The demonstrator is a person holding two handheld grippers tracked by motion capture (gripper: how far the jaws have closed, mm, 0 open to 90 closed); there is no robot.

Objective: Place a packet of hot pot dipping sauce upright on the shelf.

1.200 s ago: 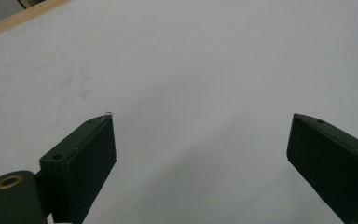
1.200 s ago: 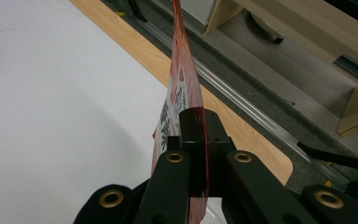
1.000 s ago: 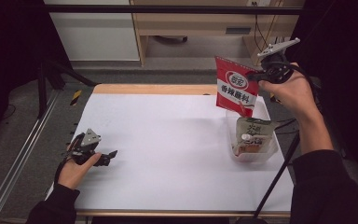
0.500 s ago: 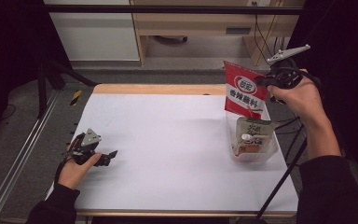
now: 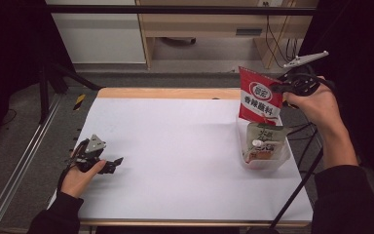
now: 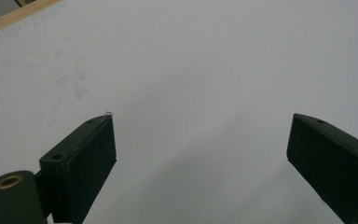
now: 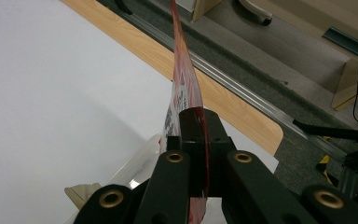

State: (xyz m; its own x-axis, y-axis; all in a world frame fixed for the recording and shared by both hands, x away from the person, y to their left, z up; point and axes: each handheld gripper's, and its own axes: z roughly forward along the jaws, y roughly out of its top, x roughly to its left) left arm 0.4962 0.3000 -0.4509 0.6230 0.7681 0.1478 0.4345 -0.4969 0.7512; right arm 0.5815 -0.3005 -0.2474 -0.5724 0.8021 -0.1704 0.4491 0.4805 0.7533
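Both forearms wear black long sleeves. Each hand carries a black tool: the right tool [image 5: 276,88] has a grey three-cornered plate on top and brass-ringed screw holes, and the left tool [image 5: 114,163] has flat, textured black pads.

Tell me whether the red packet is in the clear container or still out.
Out. The red packet hangs above the clear container, pinched by the right gripper; another packet already stands inside.
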